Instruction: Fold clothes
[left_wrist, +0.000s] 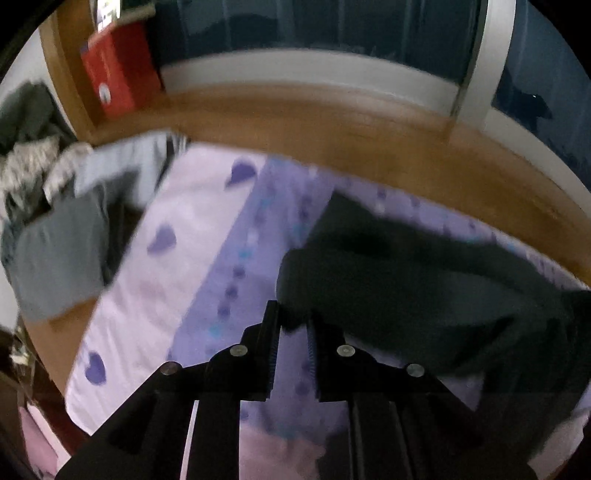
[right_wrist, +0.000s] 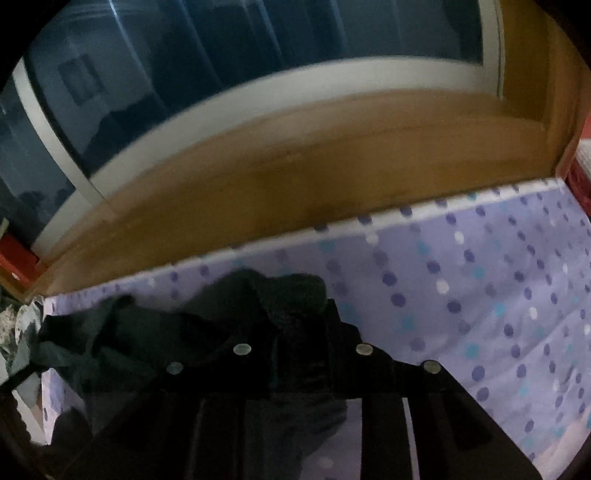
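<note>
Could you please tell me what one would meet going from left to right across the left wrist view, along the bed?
Pile of grey clothes → pale sheet with purple hearts → dotted purple sheet → dark garment.

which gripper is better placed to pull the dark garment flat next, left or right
Probably the right. The right hand-held gripper already has the dark garment bunched between its fingers. The left hand-held gripper sits only at the garment's edge, with a visible gap between its fingers, over the purple sheet.
</note>
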